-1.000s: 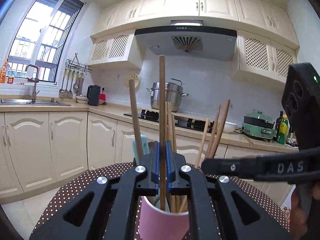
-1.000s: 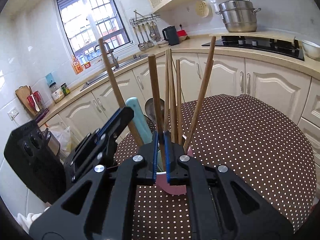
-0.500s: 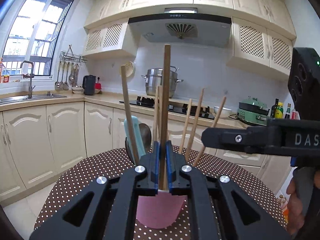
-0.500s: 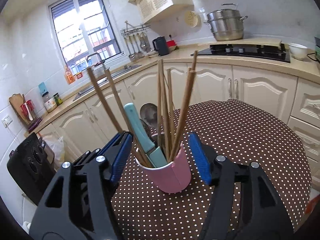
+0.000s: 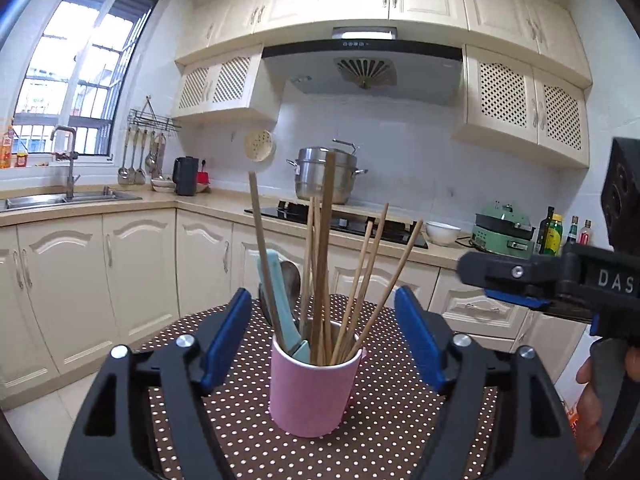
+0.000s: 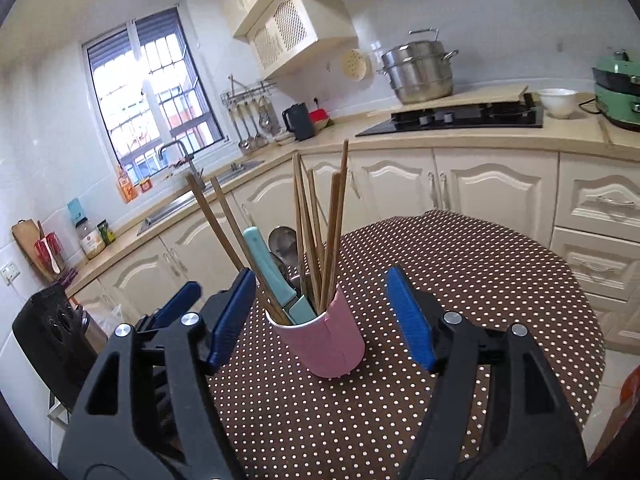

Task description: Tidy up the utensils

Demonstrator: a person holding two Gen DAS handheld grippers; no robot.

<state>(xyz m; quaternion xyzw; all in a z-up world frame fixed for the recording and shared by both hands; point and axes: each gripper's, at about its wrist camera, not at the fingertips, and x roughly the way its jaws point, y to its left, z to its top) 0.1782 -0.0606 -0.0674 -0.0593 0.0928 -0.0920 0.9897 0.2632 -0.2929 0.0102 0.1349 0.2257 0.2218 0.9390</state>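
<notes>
Now both grippers, left (image 5: 324,340) and right (image 6: 320,320), are opening, empty, around the cup (image 5: 312,390); best withdraw straight back, clear of the chopsticks (image 5: 326,240).

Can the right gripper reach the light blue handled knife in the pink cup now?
Probably yes. The right gripper, its jaws opening with nothing gripped, faces the pink cup, and the light blue handled knife sticks out above the rim, though wooden chopsticks lean close beside it.
</notes>
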